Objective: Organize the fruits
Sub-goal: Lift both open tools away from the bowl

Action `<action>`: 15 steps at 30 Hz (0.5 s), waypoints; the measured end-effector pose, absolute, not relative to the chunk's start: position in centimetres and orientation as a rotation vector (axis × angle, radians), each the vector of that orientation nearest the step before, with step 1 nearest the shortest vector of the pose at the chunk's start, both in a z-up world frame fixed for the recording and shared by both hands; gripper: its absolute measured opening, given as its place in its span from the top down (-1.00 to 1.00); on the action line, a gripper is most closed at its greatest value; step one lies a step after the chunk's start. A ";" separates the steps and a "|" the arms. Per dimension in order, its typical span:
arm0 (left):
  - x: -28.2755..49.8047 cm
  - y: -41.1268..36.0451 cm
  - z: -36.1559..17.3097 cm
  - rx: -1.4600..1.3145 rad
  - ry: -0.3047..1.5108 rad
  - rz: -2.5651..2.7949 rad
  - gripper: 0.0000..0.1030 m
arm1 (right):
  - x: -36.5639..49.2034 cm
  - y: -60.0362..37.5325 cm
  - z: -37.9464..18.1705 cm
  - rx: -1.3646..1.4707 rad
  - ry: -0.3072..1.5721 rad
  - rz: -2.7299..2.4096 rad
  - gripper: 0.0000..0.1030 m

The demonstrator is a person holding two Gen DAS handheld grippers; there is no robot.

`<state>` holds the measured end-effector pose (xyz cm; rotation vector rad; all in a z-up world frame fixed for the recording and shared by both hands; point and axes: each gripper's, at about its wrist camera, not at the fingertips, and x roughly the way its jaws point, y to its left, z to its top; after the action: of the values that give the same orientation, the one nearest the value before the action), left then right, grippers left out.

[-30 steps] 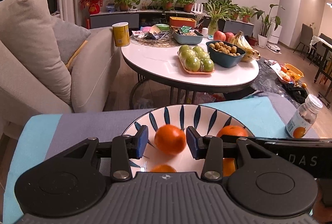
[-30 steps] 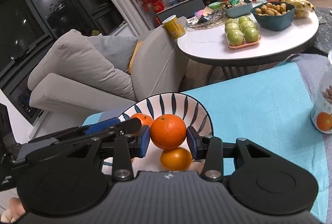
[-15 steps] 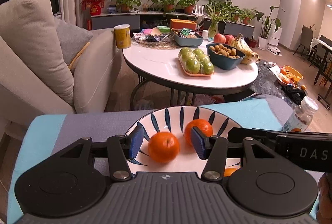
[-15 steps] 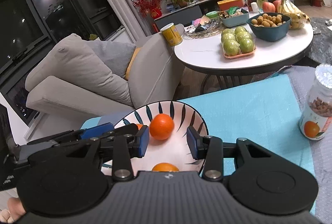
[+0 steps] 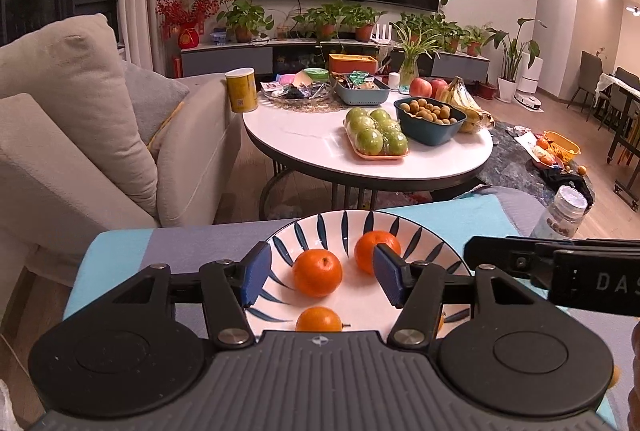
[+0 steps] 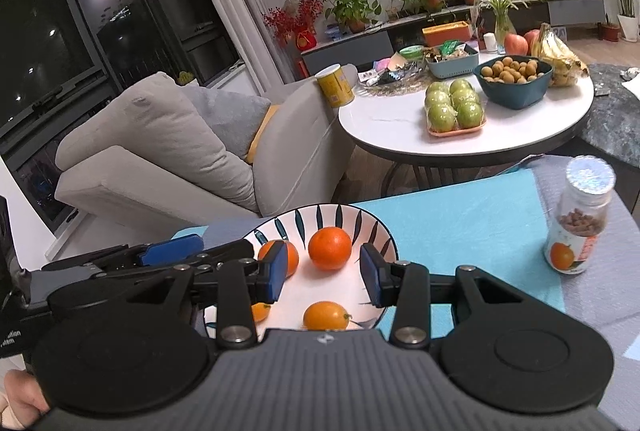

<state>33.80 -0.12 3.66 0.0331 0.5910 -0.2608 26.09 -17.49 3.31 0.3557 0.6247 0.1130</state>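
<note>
A white bowl with dark blue stripes (image 5: 320,227) (image 6: 376,227) sits on a blue and grey cloth. Several oranges lie in it: one in the middle (image 5: 317,272), one further right (image 5: 374,251) and a small one at the near rim (image 5: 319,319). In the right wrist view they show as a far orange (image 6: 330,247), a left one (image 6: 294,257) and a small near one (image 6: 325,316). My left gripper (image 5: 320,279) is open and empty above the bowl. My right gripper (image 6: 325,273) is open and empty above the bowl, beside the left one.
A jar of nuts with a foil lid (image 6: 580,223) stands on the cloth to the right. Beyond is a round white table (image 5: 304,147) with green apples (image 5: 376,139), a teal bowl, bananas and a yellow can. A beige sofa (image 5: 80,135) is at left.
Both grippers let go of their oranges, opened and drew back and up from the bowl. The oranges now rest in the bowl.
</note>
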 end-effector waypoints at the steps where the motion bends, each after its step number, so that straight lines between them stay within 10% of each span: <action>1: 33.5 -0.1 3.8 0.033 0.588 -0.261 -0.06 | 25.7 -17.5 3.4 0.350 0.621 0.110 -0.27; 15: 29.0 0.5 5.0 0.037 0.573 -0.255 -0.12 | 20.9 -18.5 3.5 0.315 0.625 0.055 -0.27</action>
<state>29.04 0.46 4.96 0.0375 0.5734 -0.2546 20.86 -18.46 3.51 0.3154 0.6246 0.0554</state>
